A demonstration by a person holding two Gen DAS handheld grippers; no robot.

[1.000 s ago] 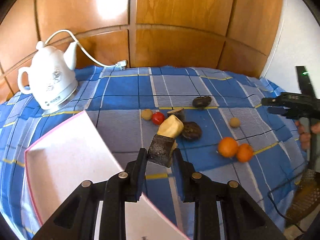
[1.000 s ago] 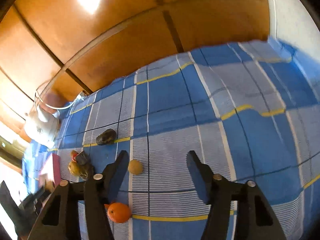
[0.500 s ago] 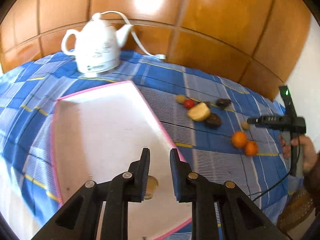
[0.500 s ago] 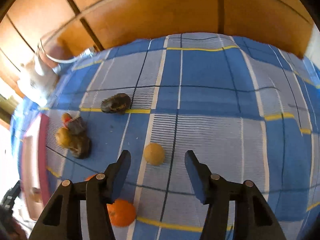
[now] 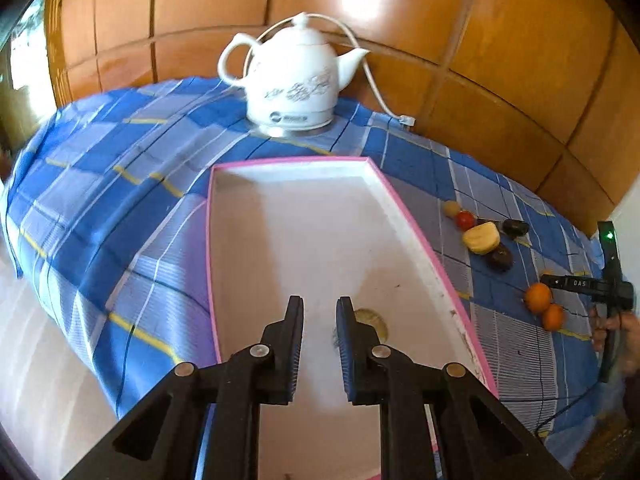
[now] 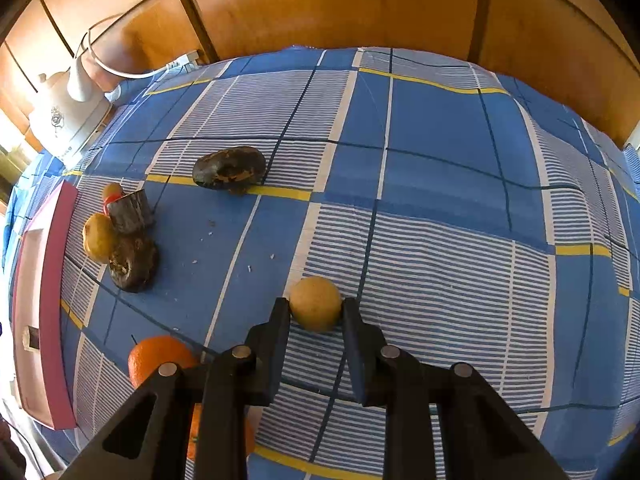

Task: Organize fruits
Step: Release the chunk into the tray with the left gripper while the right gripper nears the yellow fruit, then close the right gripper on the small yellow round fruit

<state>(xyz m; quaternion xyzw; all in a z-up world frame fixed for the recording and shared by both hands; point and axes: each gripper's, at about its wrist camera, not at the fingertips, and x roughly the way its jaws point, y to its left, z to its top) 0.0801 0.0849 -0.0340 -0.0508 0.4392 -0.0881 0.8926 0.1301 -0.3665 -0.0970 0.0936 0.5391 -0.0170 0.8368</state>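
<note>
A white tray with a pink rim (image 5: pixel 404 216) lies on the blue checked cloth. My left gripper (image 5: pixel 319 312) is open and empty above its near end; a small piece of fruit (image 5: pixel 372 320) lies in the tray, partly hidden behind the right finger. My right gripper (image 6: pixel 316 312) has its fingers against both sides of a small round yellow fruit (image 6: pixel 315 302) on the cloth. Two oranges (image 6: pixel 160 360) sit to its left. A yellow fruit (image 6: pixel 97 237), dark fruits (image 6: pixel 134 262) and a red one (image 5: pixel 465 220) cluster near the tray's edge (image 6: pixel 52 280). Another dark fruit (image 6: pixel 229 168) lies farther back.
A white electric kettle (image 5: pixel 294 84) with a cord stands behind the tray against the wooden wall panels (image 5: pixel 480 40). The cloth's edge drops off at the left (image 5: pixel 60 280). The right hand-held gripper (image 5: pixel 600 284) shows at the right in the left wrist view.
My left gripper carried a dark piece over to the tray, let it go there and now stands open and empty. My right gripper moved down and closed in on the small yellow fruit.
</note>
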